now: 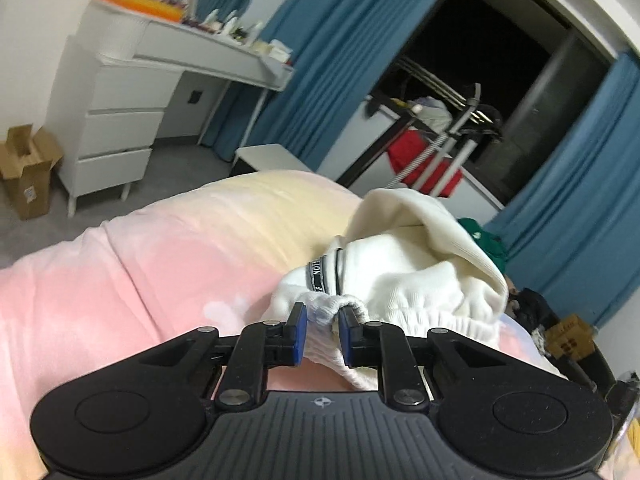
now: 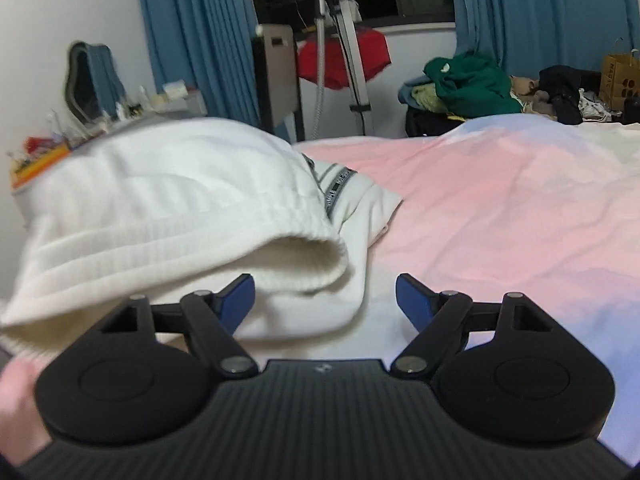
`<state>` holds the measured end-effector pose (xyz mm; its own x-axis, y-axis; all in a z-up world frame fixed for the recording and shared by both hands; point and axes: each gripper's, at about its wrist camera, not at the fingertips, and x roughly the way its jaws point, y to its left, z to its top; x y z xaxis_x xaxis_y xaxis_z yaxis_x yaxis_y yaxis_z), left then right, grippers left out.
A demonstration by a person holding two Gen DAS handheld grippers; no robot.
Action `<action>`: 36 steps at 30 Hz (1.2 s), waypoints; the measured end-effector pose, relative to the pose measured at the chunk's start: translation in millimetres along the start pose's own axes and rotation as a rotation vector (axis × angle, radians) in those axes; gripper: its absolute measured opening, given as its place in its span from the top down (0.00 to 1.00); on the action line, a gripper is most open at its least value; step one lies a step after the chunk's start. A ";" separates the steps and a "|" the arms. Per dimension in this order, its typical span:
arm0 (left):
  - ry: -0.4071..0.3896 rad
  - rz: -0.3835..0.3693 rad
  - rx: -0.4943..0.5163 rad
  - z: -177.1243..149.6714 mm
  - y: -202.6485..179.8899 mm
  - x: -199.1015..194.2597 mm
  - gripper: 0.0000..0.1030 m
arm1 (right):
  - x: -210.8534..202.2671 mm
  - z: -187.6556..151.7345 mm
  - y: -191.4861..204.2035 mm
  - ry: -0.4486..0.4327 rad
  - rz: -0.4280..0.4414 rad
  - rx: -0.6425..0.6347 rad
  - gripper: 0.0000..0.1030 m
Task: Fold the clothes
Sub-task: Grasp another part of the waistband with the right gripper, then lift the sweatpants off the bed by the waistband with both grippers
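A white knit garment (image 1: 404, 268) with a grey and black striped band lies bunched on the pink bed cover (image 1: 140, 280). My left gripper (image 1: 322, 312) is shut on the garment's gathered elastic edge, which bulges between the blue pads. In the right wrist view the same white garment (image 2: 168, 208) hangs lifted at the left, with its ribbed hem draped over the left finger (image 2: 236, 300). My right gripper (image 2: 325, 292) is open, with a fold of the garment lying between its jaws, above the pink bed cover (image 2: 500, 216).
A white dresser and desk (image 1: 120, 120) stand by the wall at the left. Blue curtains (image 1: 320, 60) frame a dark window with a drying rack (image 1: 436, 128). A pile of green and dark clothes (image 2: 472, 84) lies at the bed's far side. A cardboard box (image 1: 28, 168) stands on the floor.
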<state>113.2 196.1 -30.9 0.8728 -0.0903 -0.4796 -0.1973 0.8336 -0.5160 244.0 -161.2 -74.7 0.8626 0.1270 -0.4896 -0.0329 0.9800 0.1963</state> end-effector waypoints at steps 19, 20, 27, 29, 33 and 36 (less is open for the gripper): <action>0.015 0.130 0.377 -44.8 -56.0 52.9 0.62 | -32.5 41.6 -19.2 -0.275 0.034 0.229 0.90; 0.008 0.123 0.428 -50.7 -63.2 51.8 0.58 | -45.8 44.5 -19.3 -0.296 0.030 0.206 0.90; -0.058 -0.054 0.771 -102.0 -110.7 25.3 0.34 | -154.5 65.3 -43.8 -0.461 -0.009 0.144 0.90; -0.087 -0.133 0.846 -119.0 -122.8 12.6 0.31 | -182.5 69.7 -57.4 -0.496 -0.030 0.144 0.90; -0.077 -0.225 0.951 -148.3 -140.4 -4.0 0.30 | -214.7 61.3 -84.5 -0.488 -0.081 0.138 0.90; -0.036 -0.252 1.014 -166.8 -149.1 -7.7 0.30 | -219.5 36.1 -102.2 -0.450 -0.086 0.167 0.90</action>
<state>61.4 -18.4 -68.7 0.8527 -0.3227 -0.4108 0.4449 0.8608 0.2472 76.2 -294.7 43.3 0.9925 -0.0686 -0.1016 0.0981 0.9412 0.3232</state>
